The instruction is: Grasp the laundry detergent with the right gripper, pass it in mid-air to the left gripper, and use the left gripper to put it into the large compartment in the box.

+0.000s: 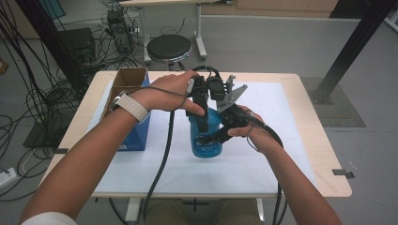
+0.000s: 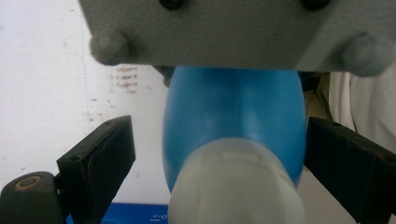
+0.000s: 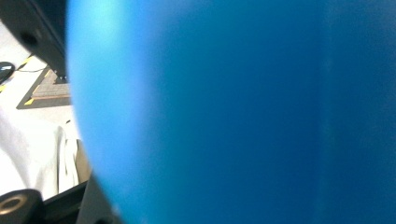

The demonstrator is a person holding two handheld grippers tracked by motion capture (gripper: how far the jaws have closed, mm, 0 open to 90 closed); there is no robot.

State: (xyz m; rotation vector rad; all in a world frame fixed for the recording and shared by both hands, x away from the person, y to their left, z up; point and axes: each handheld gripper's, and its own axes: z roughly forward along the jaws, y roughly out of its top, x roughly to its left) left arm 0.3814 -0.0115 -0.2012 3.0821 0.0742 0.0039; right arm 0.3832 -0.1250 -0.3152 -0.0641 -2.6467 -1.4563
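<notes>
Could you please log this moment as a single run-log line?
right gripper: shut on blue bottle | left gripper: open around bottle top | table: bottle upright

- A lab or robotics test room: tangled black cables (image 1: 28,89) and a computer tower (image 1: 119,30) on the grey floor, far beyond the fingers.
- A black metal frame post (image 1: 349,47), a round stool (image 1: 169,48), and a paper-covered worktable (image 1: 300,154) under the fingers.

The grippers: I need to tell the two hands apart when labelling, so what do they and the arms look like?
Both grippers, left and right, are black, each trailing a black cable. The right carries a grey three-cornered plate. The left wrist wears a white watch band; a white sleeve shows at that arm.
</notes>
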